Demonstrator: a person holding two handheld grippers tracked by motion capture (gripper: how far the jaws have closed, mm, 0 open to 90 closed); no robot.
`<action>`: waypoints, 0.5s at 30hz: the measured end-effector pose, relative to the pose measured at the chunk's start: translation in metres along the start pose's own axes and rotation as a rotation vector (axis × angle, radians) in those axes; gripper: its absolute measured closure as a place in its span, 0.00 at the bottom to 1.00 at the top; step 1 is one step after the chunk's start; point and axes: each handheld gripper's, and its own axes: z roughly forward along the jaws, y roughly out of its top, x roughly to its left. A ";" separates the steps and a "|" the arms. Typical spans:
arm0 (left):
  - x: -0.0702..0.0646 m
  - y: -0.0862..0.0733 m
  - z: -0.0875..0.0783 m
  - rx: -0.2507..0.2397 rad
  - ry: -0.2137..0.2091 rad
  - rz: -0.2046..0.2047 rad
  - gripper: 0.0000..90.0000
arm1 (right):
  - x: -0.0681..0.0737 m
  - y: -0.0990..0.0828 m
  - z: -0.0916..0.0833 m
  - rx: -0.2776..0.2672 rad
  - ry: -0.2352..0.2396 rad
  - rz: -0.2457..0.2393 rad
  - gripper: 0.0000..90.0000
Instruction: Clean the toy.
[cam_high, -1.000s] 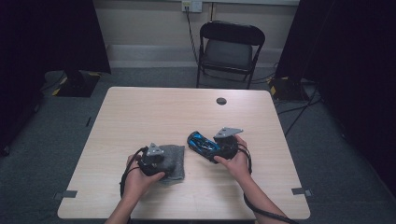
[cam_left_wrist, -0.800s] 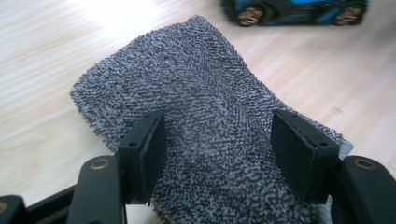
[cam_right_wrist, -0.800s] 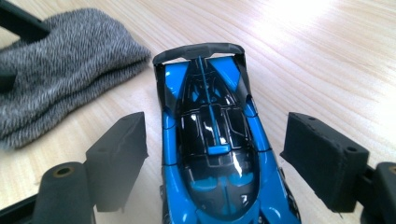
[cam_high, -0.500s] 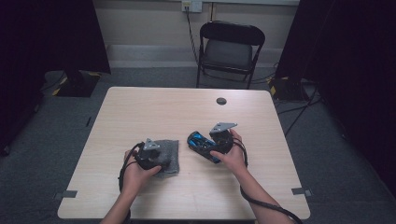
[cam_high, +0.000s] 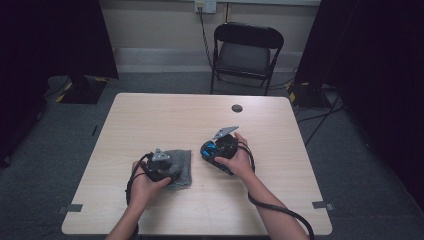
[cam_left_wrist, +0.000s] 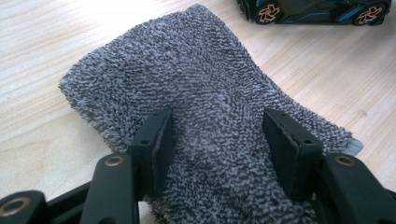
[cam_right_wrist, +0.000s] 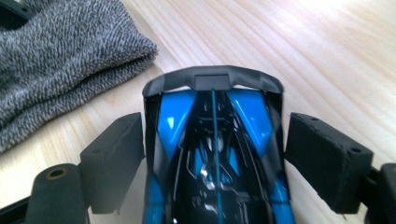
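So on the wooden table (cam_high: 150, 120) you've got a folded grey towel (cam_left_wrist: 205, 93) under the left gripper (cam_high: 172, 167), and a blue-and-black toy car (cam_right_wrist: 215, 154) just beside it to the right. The left gripper's jaws straddle the towel about half open and have just been closing on it, pads not really biting yet. The right gripper (cam_high: 207, 149) sits over the car lengthwise, jaws either side, the left one touching and a small gap at the right one. No containers anywhere.
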 end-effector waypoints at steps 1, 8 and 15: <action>0.000 0.000 0.000 -0.002 -0.002 -0.001 0.49 | 0.000 0.000 0.002 0.007 0.008 -0.004 0.21; 0.001 0.000 0.000 -0.004 -0.008 -0.003 0.49 | 0.001 -0.002 0.013 0.038 -0.006 -0.017 0.20; 0.001 -0.001 0.000 -0.014 -0.008 -0.008 0.49 | 0.002 -0.005 0.013 0.009 -0.013 -0.014 0.28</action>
